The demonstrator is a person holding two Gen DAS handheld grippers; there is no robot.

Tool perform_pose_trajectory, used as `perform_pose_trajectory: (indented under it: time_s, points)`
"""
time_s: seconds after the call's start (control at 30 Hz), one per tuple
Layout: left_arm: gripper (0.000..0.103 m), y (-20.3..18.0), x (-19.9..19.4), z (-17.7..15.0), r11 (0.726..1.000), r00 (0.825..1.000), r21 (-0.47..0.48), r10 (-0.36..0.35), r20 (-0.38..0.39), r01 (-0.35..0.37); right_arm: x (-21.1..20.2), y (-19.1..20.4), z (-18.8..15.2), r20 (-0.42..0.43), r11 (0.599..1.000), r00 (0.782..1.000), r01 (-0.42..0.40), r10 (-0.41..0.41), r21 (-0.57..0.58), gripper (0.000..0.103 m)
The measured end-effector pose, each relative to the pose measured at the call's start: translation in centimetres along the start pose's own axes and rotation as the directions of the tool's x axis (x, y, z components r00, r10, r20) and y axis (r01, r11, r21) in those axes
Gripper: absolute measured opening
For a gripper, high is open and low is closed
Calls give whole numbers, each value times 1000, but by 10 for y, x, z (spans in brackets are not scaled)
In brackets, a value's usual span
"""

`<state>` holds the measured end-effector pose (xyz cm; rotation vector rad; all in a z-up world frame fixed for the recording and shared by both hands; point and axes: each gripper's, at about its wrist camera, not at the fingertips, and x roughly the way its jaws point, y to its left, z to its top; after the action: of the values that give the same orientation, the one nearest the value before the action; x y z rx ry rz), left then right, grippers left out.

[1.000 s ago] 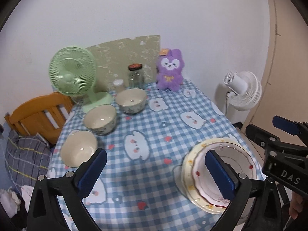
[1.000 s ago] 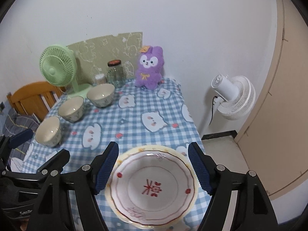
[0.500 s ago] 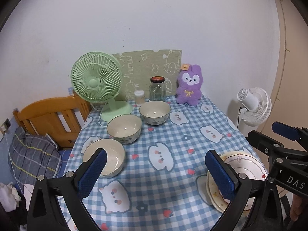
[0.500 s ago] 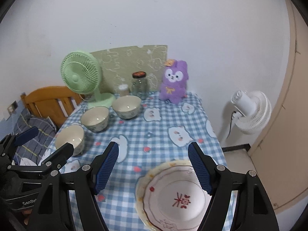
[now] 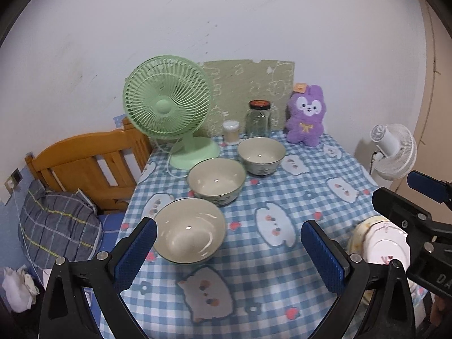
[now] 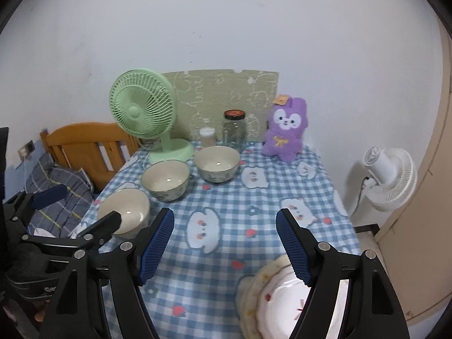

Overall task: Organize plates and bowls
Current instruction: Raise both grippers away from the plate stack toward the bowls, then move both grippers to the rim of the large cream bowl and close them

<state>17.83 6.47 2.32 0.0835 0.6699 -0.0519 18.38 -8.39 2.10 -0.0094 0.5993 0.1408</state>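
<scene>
Both grippers have drawn back from the stacked plates [image 6: 282, 296] at the table's [image 5: 282, 197] near right corner and swung toward its left side. The left gripper [image 5: 228, 254] now faces the nearest bowl [image 5: 189, 230] at the left edge, fingers wide and empty. The right gripper [image 6: 224, 247] also stands wide, holding nothing. A second ago the plates filled the right view; now they sit at its lower edge. Two more bowls [image 5: 216, 179] [image 5: 261, 154] trail toward the far left corner; stacking them looks next.
</scene>
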Motion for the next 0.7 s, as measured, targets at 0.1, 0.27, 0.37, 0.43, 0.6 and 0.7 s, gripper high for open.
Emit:
perform_pose_trajectory:
  time_s: [0.1, 0.27, 0.37, 0.43, 0.6, 0.7]
  points:
    - [102, 12, 7, -2, 1000, 1000, -13, 1, -17, -1, 11, 11, 2, -9, 1000, 1000, -23, 23, -2, 77]
    - [102, 29, 20, -4, 999, 999, -13, 29, -36, -30, 31, 26, 3, -26, 999, 998, -52, 52, 1, 77]
    - [101, 37, 31, -4, 999, 998, -4, 32, -50, -32, 47, 35, 3, -44, 997, 997, -70, 71, 12, 77]
    - [99, 41, 37, -4, 999, 998, 5, 33, -55, -33, 57, 41, 3, -51, 997, 996, -73, 73, 15, 77]
    - [98, 55, 57, -6, 999, 997, 13, 31, -68, -31, 85, 55, 3, -68, 996, 994, -88, 88, 16, 77]
    - [96, 64, 70, -7, 1000, 996, 1, 23, -91, -23, 103, 61, 2, -95, 994, 990, -97, 101, 40, 77]
